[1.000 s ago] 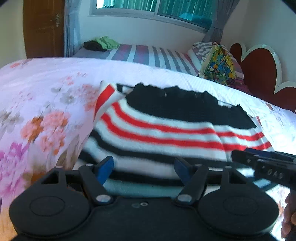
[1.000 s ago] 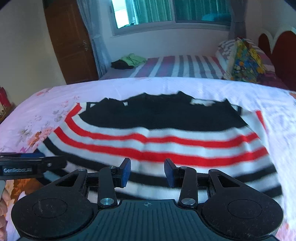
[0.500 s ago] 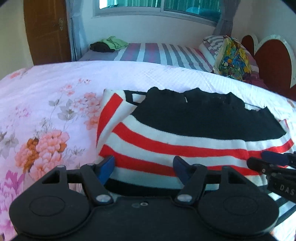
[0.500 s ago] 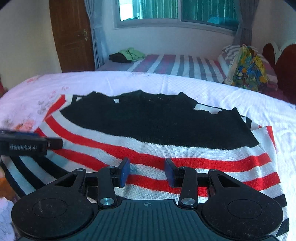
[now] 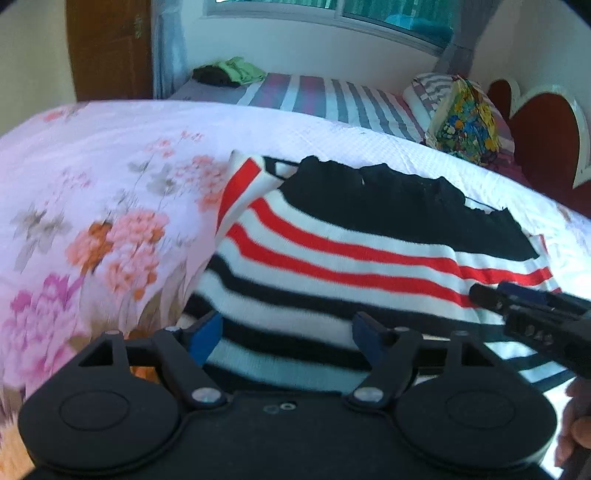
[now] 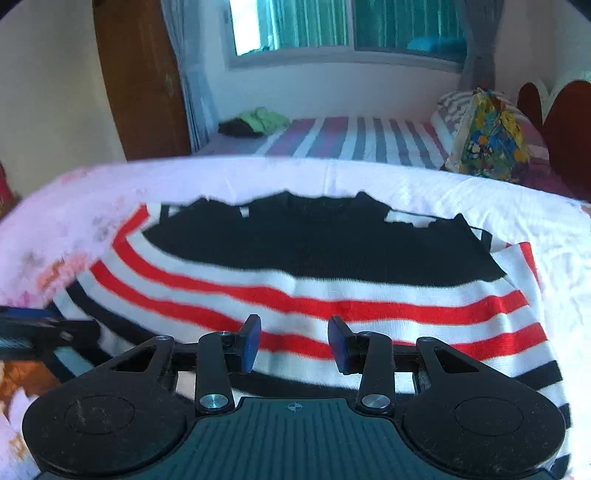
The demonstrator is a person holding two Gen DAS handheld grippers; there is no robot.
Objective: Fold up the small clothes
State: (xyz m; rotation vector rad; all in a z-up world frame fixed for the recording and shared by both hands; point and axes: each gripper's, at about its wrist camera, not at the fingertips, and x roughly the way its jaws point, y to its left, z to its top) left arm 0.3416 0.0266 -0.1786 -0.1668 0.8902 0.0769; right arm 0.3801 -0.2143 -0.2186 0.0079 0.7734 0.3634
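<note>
A small knit sweater point(image 5: 351, 254) with a black top and red, white and black stripes lies flat on the floral bedsheet point(image 5: 92, 206). It also fills the middle of the right wrist view point(image 6: 314, 280). My left gripper point(image 5: 286, 332) is open, its blue pads over the sweater's near left hem, holding nothing. My right gripper point(image 6: 293, 341) is open over the near striped edge, empty. The right gripper shows at the right edge of the left wrist view point(image 5: 524, 306); the left gripper shows at the left edge of the right wrist view point(image 6: 44, 328).
A second bed with a striped sheet point(image 6: 354, 140) stands behind, with a green and dark clothes pile point(image 6: 255, 123) and a colourful pillow point(image 6: 487, 136). A wooden door point(image 6: 140, 81) and a window point(image 6: 347, 26) are at the back. A red headboard point(image 5: 546, 147) is at right.
Both grippers pulled back and dropped toward the sweater's near hem after having been further over the stripes half a second ago. The sweater lies as before. Both stay open.
</note>
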